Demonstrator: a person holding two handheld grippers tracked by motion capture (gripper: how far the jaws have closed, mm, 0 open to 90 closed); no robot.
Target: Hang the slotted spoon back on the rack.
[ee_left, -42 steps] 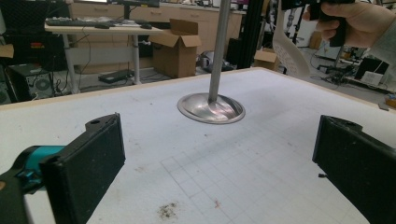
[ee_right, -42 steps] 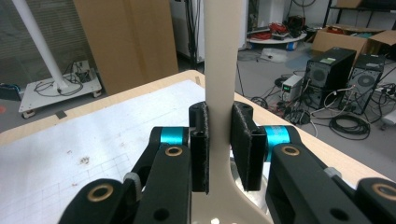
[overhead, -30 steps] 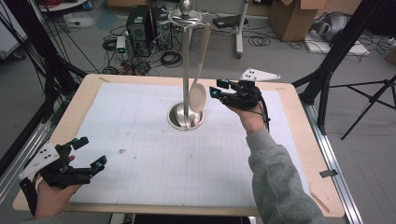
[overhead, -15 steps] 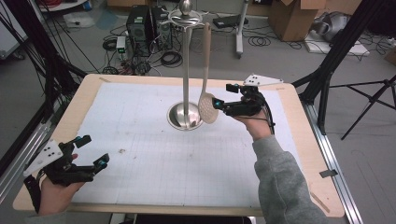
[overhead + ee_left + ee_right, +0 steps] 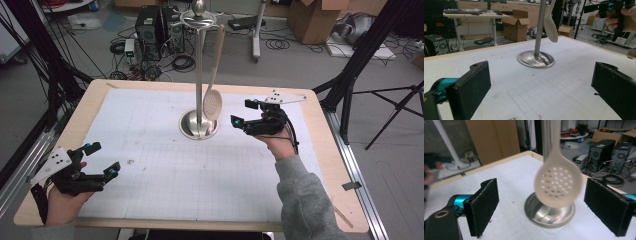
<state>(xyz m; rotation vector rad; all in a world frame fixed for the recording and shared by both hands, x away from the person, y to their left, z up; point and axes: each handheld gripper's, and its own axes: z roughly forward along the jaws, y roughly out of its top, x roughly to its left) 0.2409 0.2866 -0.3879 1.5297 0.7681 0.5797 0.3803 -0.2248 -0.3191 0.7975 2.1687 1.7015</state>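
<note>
Hanging upright on the stand [image 5: 199,75], the slotted spoon [image 5: 213,104] is just left of my released right hand-held gripper [image 5: 241,112]

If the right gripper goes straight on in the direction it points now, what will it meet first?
Most likely the slotted spoon hanging from the stand. The right gripper has open jaws, and the spoon's bowl hangs between them and a little ahead. The stand's pole is just behind it, though depth is hard to judge.
</note>
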